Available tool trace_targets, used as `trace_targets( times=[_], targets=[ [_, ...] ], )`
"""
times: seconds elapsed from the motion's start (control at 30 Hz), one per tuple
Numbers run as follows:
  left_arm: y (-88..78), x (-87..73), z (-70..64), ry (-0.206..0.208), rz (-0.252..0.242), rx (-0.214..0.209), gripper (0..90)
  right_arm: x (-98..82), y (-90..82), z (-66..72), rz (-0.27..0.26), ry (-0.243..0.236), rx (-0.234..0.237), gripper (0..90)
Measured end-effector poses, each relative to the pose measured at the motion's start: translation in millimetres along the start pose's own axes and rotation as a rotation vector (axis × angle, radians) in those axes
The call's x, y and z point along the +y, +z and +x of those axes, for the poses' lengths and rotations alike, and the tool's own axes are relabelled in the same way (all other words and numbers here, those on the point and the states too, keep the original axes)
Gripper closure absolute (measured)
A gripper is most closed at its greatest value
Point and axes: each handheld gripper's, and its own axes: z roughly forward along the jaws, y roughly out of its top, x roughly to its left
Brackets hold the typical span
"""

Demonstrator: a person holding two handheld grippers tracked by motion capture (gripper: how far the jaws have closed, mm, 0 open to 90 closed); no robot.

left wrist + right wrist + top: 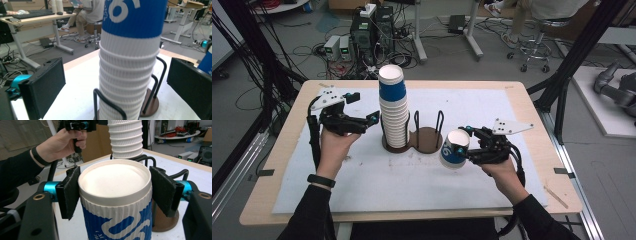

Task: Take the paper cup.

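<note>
A tall stack of white ribbed paper cups (393, 107) with a blue-banded cup on top stands in the left slot of a brown wire-loop cup holder (428, 140). My left gripper (372, 119) sits just left of the stack. In the left gripper view its black pads (43, 85) stand wide apart on either side of the stack (130, 62), and the gripper (117, 87) is open. My right gripper (472, 150) is shut on a single blue-and-white cup (454, 149), held tilted to the right of the holder. In the right gripper view the pads (70, 192) press the cup (116, 202).
The holder's right slot (432, 135) has nothing in it and is ringed by black wire loops. A white mat (412, 180) covers the wooden table (537, 125). Computers and cables (362, 40) lie on the floor behind, and a person sits on a stool (537, 45).
</note>
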Motion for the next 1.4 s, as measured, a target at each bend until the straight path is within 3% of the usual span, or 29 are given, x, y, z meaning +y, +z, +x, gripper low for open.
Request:
trace_targets(
  times=[0.37,0.83,1.03,1.2,1.4],
  targets=[
    [-24.4,-22.8,-15.5,0.007,-0.018,-0.034,1.7,-0.3,1.6,-1.9,0.005,-0.004,0.002,29.7],
    [-30.6,-59.9,-41.3,0.042,0.023,-0.064,1.7,-1.5,0.6,-3.5,0.012,-0.011,-0.001,29.7],
    [-27.6,-72.5,-51.1,0.047,0.054,-0.085,1.7,-1.5,1.2,-3.8,0.013,-0.017,0.000,29.7],
    [-16.1,-82.8,-61.3,0.070,0.114,-0.109,1.8,-1.7,2.5,-4.7,0.010,-0.023,-0.006,29.7],
    [-4.7,-82.0,-71.5,0.085,0.114,-0.165,1.8,-1.8,2.7,-3.8,0.017,-0.026,-0.005,29.7]
  ],
)
